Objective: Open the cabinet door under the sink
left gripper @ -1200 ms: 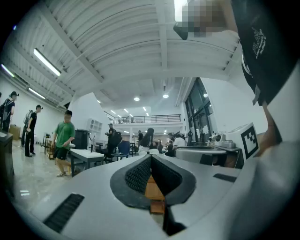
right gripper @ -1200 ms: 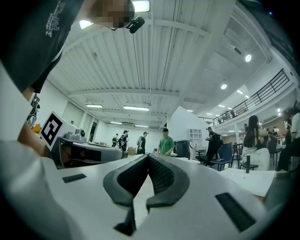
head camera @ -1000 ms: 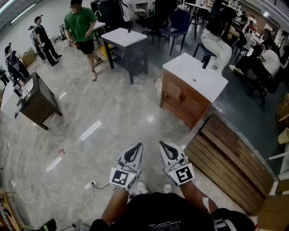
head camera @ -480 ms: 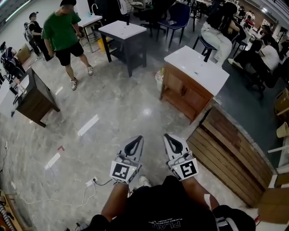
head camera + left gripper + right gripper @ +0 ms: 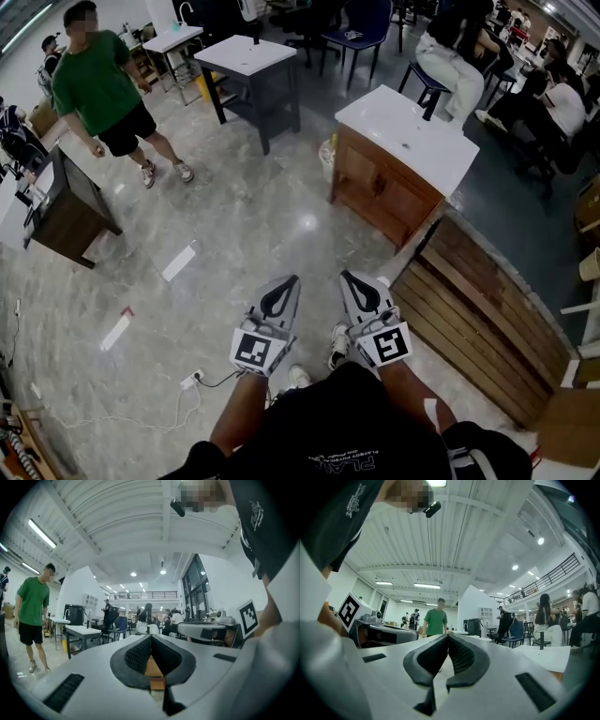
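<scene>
The sink cabinet (image 5: pixel 382 192) is brown wood with a white top and a dark tap, and stands on the floor ahead and to the right in the head view. Its doors (image 5: pixel 405 217) look closed. My left gripper (image 5: pixel 285 281) and right gripper (image 5: pixel 350 278) are held side by side low in that view, pointing level toward the cabinet and well short of it. Both are shut with nothing between the pads. In the left gripper view the left gripper (image 5: pixel 151 637) has its jaws meeting at the tip. The right gripper (image 5: pixel 448 636) looks the same in its own view.
A person in a green shirt (image 5: pixel 98 89) stands at the far left. A dark table with a white top (image 5: pixel 251 64) is behind. A dark cabinet (image 5: pixel 75 202) stands left, a slatted wooden crate (image 5: pixel 478 319) right. A power strip and cable (image 5: pixel 190 381) lie on the floor.
Both grippers have moved forward a little toward the cabinet, still shut. The person in green has walked leftward and nearer.
</scene>
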A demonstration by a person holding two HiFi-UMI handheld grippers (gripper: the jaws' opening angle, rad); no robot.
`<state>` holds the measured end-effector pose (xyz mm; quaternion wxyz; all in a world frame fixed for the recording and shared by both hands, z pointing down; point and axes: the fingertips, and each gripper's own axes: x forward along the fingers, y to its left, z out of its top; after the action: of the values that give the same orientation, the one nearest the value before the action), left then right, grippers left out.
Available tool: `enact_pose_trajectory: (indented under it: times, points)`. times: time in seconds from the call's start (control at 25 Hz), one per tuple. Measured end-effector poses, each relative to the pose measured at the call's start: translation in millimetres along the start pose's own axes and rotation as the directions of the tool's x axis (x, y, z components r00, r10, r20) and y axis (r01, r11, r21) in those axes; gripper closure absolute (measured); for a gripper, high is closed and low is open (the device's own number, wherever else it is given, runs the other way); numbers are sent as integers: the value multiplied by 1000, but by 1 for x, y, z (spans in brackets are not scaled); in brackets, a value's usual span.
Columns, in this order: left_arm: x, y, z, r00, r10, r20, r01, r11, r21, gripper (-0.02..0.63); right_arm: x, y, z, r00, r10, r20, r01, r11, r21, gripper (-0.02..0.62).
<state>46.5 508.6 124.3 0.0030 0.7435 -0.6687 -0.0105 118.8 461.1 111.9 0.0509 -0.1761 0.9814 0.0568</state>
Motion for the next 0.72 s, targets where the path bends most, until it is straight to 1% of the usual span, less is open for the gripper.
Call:
enact_pose_trajectory:
  times: [0.04,0.08,0.2,0.28,0.44,0.6,0.72]
  points:
    - [11,0,2,1000,-3,18,3,1000,0,584,3,-9,-2,1000,-2,-2,2,1000,1,571]
    - [21,0,3,1000,-5,18,5,1000,3,584,5,-19,-4,1000,-4,-5,4,1000,2,572]
    - [52,4,-3,999,-2,-45,3,1000,14,584,14,-48,-13,1000,-7,-16,7,1000,7,572]
    - [73,6,-7,998,-1,-57,1,1000,8,584,21,-68,-18,1000,-12,-22,12,1000,10,572]
    - [119,4,-5,1000,-22,-8,22,1000,-12,584,37,-108,-18,999,-28,17,27,999,45,572]
    - [155,2,-7,1000,-21,-20,21,1000,-18,584,45,-141,-24,999,-33,25,31,998,62,572]
    - [177,4,-11,999,-17,-32,17,1000,-5,584,52,-160,-29,999,-24,33,22,997,67,571]
